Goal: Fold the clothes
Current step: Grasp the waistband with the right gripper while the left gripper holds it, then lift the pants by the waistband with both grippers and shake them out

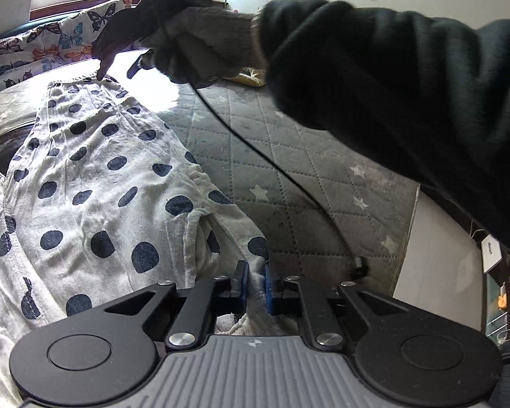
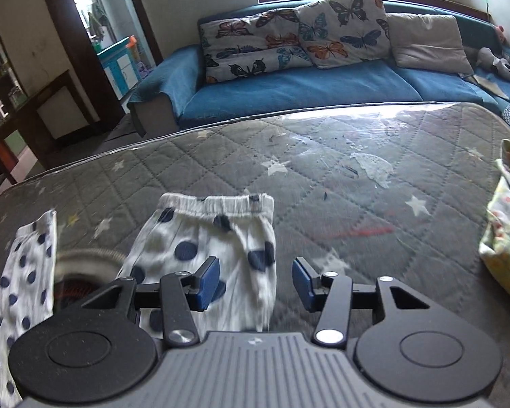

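On the quilted grey desk [image 2: 323, 156], in front of a blue sofa [image 2: 289, 88], the white polka-dot trousers [image 1: 95, 183] are lying spread out and creased, the elastic waistband [image 2: 217, 202] at the far end and one leg [image 2: 20, 272] trailing off to the left side. Judging by that, the folding is partly along at most: no tidy stack is showing, and the garment is lying loose rather than squared. The left tongs [image 1: 256, 280] are clenching a fold of the trousers' cloth near the crotch; the right tongs [image 2: 255, 284] are hovering released over the waistband end, gripping nothing.
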Available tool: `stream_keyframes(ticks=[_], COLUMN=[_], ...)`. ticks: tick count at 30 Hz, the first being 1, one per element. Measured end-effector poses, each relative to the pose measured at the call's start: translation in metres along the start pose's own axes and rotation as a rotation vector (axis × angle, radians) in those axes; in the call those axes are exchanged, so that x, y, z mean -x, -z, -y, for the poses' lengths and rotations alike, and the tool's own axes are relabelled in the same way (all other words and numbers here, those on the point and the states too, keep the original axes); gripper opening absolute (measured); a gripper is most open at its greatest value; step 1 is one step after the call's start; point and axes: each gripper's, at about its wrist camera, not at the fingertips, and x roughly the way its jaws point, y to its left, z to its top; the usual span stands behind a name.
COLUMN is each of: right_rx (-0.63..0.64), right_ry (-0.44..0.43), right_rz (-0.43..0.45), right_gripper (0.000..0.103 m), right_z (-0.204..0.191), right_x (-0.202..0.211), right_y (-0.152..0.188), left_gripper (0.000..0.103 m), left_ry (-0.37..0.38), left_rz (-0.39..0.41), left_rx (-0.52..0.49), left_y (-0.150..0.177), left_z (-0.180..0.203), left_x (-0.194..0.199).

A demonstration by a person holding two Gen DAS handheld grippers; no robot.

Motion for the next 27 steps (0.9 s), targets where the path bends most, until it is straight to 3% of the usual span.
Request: stream_keyframes(ticks=[6,8,10,12,19,27], right_rx=[0.007,0.020,0.022,0.011,-0.059,-0.103], right_ry=[0.022,0.029,0.034,0.035,0.022,-0.028], right_rz=[-0.008,-0.004,-0.004,-0.011,0.018,0.073], right_gripper=[0.047,0.039,0.012,0.005,0.004,0.003], right_z=[-0.002,-0.005,-0.006,-0.004,-0.006,-0.036], right_x=[-0.020,-0.026,-0.028,-0.028,-0.011,0.014], right_y=[-0.008,-0.011,-0.012,-0.014,-0.028,-0.052], left_gripper=[0.010,0.009,0.009,0.008,0.007,0.007], left_ry=[0.025,0.033,0.039,0.045,0.068,0.003], left_rz=[0.020,0.025,0.033,0.044,0.105,0.227], left_rx=[0.013,0.019,0.025,0.032,0.092,0.215], left_y=[-0.001,-0.001,-0.001,0.000,0.005,0.033], left_z=[-0.005,-0.007,-0.009,-0.011,-0.022,-0.042], left_x=[0.005,0.006,0.009,0.014,0.040,0.094])
